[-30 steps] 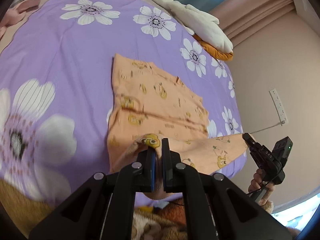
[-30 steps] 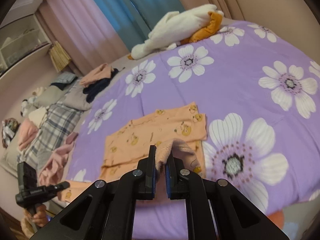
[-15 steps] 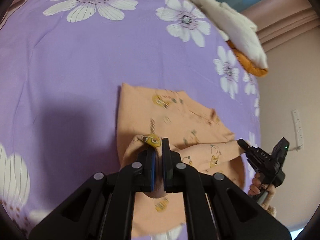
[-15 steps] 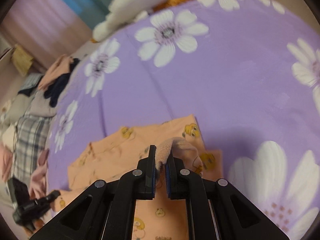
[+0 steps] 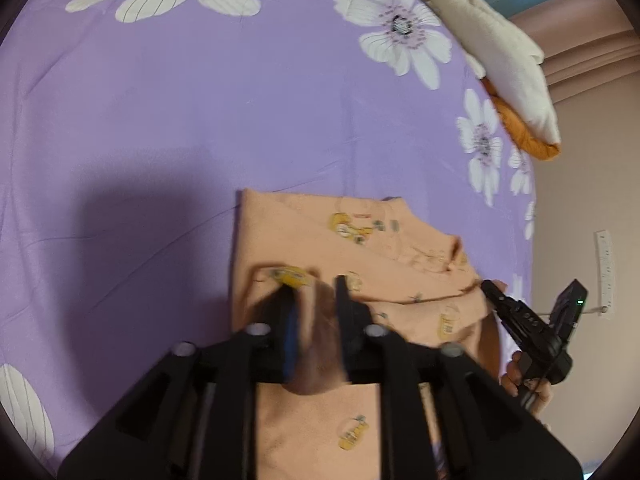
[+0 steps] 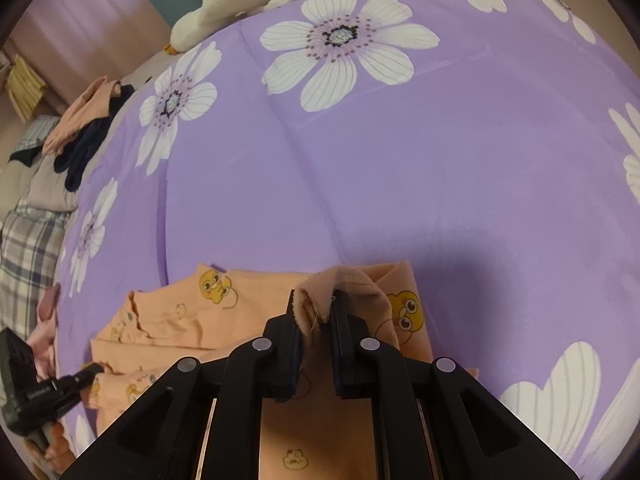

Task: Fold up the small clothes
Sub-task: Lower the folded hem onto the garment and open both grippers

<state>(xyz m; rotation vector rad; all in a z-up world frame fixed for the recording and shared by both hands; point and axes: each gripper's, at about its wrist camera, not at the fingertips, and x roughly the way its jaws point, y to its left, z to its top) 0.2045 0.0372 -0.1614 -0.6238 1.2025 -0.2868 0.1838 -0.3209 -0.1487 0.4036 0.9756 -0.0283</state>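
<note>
An orange garment (image 5: 360, 248) printed with yellow ducks lies folded on the purple flowered bedsheet (image 5: 200, 100). My left gripper (image 5: 314, 284) sits low over its left corner. Its jaws are opening, and a loose fold of the cloth lies in the gap between them. In the right wrist view my right gripper (image 6: 315, 296) is at the garment's (image 6: 180, 320) right corner. Its jaws are just starting to open, with a raised ridge of cloth still pinched between the pads. Each view also shows the other gripper: the right gripper (image 5: 490, 286) and the left gripper (image 6: 94, 368), both at the garment's edge.
A white and orange plush toy (image 5: 512, 64) lies at the bed's far edge. A pile of other clothes (image 6: 80, 128) and a plaid blanket (image 6: 28, 248) lie beyond the bed's left side. A wall with a power strip (image 5: 606, 268) runs along the right.
Both grippers carried the garment's near edge forward and down onto its far half, folding it over. The left jaws have parted, and the right jaws have widened slightly.
</note>
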